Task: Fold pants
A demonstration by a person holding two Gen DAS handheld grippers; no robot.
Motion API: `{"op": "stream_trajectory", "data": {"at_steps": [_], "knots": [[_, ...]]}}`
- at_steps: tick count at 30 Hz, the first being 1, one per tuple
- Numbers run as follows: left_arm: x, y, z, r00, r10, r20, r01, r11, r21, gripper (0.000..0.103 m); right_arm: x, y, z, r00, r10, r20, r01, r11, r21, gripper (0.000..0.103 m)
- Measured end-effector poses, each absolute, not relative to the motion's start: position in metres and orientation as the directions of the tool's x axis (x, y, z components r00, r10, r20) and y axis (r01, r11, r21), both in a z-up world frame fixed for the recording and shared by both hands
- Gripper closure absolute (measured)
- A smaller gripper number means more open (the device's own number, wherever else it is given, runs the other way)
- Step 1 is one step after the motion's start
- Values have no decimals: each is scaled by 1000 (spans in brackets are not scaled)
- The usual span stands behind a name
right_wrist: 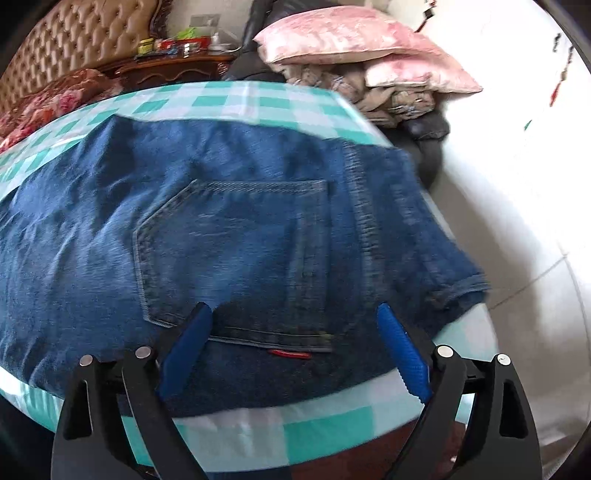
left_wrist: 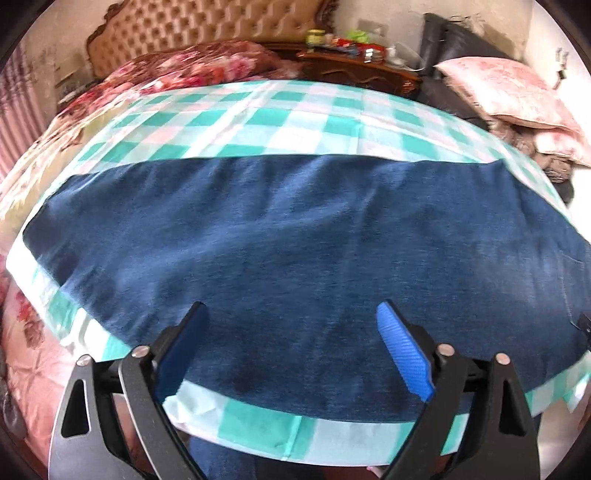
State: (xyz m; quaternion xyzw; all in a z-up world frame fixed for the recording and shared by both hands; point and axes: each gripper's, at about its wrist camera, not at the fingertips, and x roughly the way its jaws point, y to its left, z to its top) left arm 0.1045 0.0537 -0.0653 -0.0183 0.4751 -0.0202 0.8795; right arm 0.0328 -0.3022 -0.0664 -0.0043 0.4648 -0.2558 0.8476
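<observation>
Blue denim fills the middle of both views: the pants [left_wrist: 295, 236] lie flat across a surface covered by a teal-and-white checked cloth [left_wrist: 236, 118], stretched from the left edge to the right edge of the left wrist frame. In the right wrist view the same pants [right_wrist: 207, 229] show a back pocket [right_wrist: 236, 254] in the centre, with a small red tag [right_wrist: 290, 354] just below it and the waistband [right_wrist: 399, 221] running down the right side, reaching the right edge of the cloth.

At the bottom centre of the left wrist view, the left gripper [left_wrist: 293, 314] hangs above the leg fabric with its jaws spread wide and nothing between them. At the bottom centre of the right wrist view, the right gripper [right_wrist: 293, 314] is likewise released, jaws wide apart over the lower edge of the pocket, grasping nothing.

Behind the surface, at the upper left of both frames, stands a tufted headboard [left_wrist: 207, 33] with a floral blanket [left_wrist: 192, 70] before it. A dark wooden nightstand [left_wrist: 354, 70] carries small items, and pink pillows [right_wrist: 351, 48] lie stacked at the upper right.
</observation>
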Motion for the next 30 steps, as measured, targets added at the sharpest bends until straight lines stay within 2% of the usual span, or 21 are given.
{"op": "stream_trajectory", "data": {"at_steps": [4,5,11,15,17,20,23,25,27,30], "knots": [[101,-6,-47,567,-256,-783,243,960,-138,31,24,-332,-65,389,-502,-772,515,814,-269,17],[99,-41,-42,548,-343,-763,351,922,-163,31,23,-341,-68,369,-501,-783,530,805,-265,17],[100,-203,-30,411,-555,-723,683,712,-159,44,6,-363,-75,382,-446,-809,555,811,-184,19],[136,-294,-36,299,-597,-744,746,633,-208,65,2,-371,-76,388,-379,-840,570,815,-104,22],[163,-335,-49,257,-574,-777,744,631,-220,70,-1,-378,-77,402,-331,-854,564,824,-54,22],[194,-377,-74,227,-516,-826,737,646,-201,71,-6,-380,-78,418,-289,-861,563,827,-4,23],[204,-379,-70,211,-527,-823,712,660,-239,71,-9,-390,-81,437,-245,-865,569,820,56,22],[195,-370,-60,234,-549,-803,714,658,-241,68,-11,-395,-76,453,-206,-867,556,826,94,29],[182,-348,-49,254,-584,-771,716,650,-256,59,-21,-405,-66,494,-173,-852,555,817,156,35],[158,-310,-47,279,-607,-744,687,667,-286,59,-31,-419,-51,509,-229,-830,578,805,132,38]]}}
